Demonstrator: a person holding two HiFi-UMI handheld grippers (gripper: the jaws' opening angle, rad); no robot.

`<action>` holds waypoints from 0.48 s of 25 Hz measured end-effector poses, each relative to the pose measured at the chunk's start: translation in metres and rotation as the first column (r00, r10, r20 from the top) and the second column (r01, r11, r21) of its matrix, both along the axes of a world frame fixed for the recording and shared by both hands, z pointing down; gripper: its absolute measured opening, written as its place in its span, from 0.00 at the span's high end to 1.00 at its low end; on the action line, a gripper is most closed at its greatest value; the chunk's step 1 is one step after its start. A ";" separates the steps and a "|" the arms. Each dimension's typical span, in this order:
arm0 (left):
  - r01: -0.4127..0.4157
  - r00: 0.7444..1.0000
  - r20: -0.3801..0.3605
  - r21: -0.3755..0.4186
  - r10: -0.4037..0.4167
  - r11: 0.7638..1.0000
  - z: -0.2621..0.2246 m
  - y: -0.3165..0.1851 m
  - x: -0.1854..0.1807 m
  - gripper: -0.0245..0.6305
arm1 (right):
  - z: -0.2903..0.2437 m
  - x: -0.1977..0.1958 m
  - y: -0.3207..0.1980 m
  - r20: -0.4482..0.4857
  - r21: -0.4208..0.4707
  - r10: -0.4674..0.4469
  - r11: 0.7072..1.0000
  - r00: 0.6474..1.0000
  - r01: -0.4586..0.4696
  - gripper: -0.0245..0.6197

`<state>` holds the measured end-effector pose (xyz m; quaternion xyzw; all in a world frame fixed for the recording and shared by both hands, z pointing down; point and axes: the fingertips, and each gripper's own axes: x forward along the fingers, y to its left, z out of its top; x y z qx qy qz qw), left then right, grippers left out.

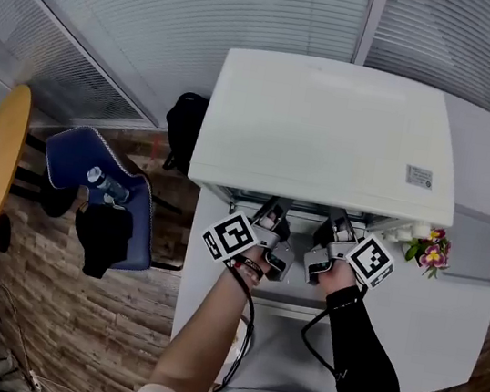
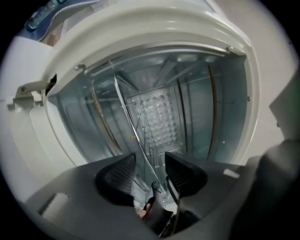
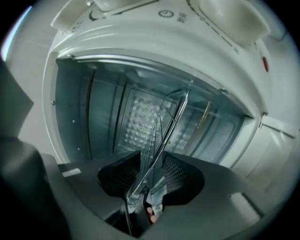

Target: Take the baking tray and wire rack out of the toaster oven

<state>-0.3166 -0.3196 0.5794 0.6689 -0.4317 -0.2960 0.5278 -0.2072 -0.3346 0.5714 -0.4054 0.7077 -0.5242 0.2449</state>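
**Toaster oven** (image 1: 329, 130): white, on a white worktop (image 1: 447, 315), front opening towards the person. Its metal interior is lit and has a dimpled back wall.

**Wire rack** (image 2: 136, 136): inside the oven cavity. Its front edge reaches out to the opening and runs between the jaws of both claws. Both gripper views see it edge-on, as a thin bright rod with wires behind it.

**Baking tray**: cannot be told apart from the rack and the cavity's shiny walls in any view.

**Left claw** (image 2: 150, 171): at the left half of the oven mouth, pointing level into it. The jaws stand wide. The rack's rod passes through the gap, and the pads do not press on it.

**Right claw** (image 3: 151, 171): at the right half of the oven mouth, level. The jaws are narrower and closed on the rack's front edge (image 3: 171, 122), with the rod lying against the pad on the picture's right.

**Surroundings**:
- A small bunch of flowers (image 1: 430, 248) stands on the worktop, just beside the oven's right front corner.
- A blue chair (image 1: 101, 205) with a bottle (image 1: 107, 184) on it stands on the brick-pattern floor to the left.
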 end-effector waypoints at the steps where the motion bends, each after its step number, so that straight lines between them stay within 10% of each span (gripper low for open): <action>1: 0.002 1.000 -0.007 0.001 -0.002 1.000 0.000 -0.003 0.000 0.64 | 0.000 -0.001 -0.002 0.005 0.000 -0.001 1.000 1.000 0.001 0.77; 12: 0.015 0.998 -0.064 0.003 -0.015 1.000 0.003 -0.035 0.000 0.64 | 0.009 -0.004 -0.026 0.025 -0.028 0.009 1.000 1.000 -0.009 0.77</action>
